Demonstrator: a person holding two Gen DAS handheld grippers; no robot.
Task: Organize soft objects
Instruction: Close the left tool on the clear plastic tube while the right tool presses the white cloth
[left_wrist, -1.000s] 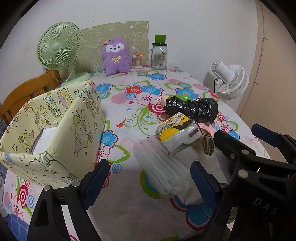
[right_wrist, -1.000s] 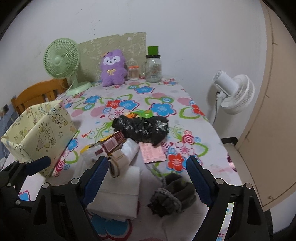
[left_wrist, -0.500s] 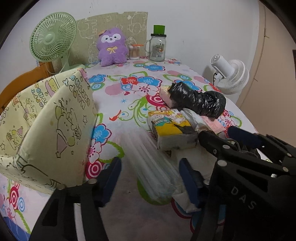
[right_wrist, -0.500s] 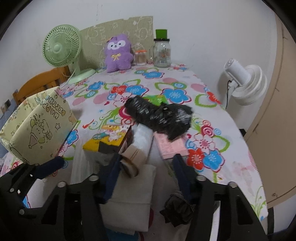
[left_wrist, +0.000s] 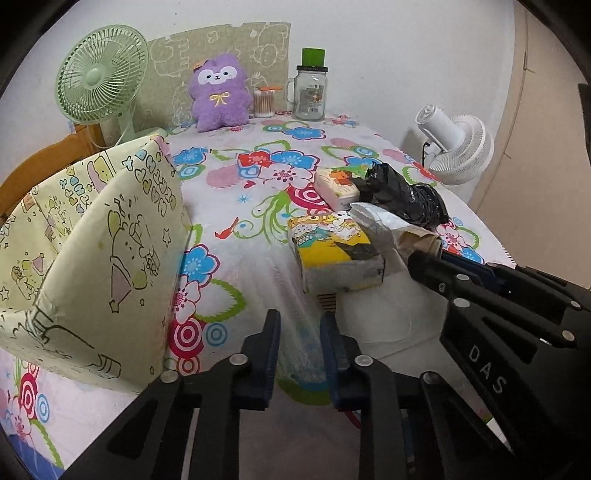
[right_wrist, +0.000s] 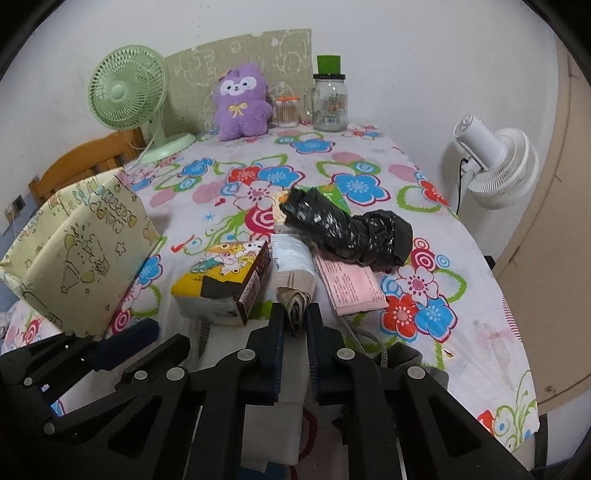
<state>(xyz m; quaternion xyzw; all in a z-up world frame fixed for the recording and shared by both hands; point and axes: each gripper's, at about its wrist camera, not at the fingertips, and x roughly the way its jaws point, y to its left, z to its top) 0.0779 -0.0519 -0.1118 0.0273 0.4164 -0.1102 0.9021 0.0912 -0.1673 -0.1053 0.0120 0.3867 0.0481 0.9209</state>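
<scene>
Flowered cloth covers the bench (right_wrist: 369, 155). A rolled beige cloth (right_wrist: 295, 291) beside the yellow tissue pack (right_wrist: 221, 284) is pinched by the nearly closed right tool (right_wrist: 295, 325). A clear plastic bag (left_wrist: 299, 332) near that pack is squeezed by the left tool (left_wrist: 300, 354).

A clear plastic pack (left_wrist: 299, 328) lay flat at the desk's near edge, pinched at its end. Beside it sat a yellow tissue pack (right_wrist: 221, 284), a tan roll (right_wrist: 295, 295) lying toward the camera, a pink packet (right_wrist: 351, 288) and a crumpled black bag (right_wrist: 351, 229).
</scene>
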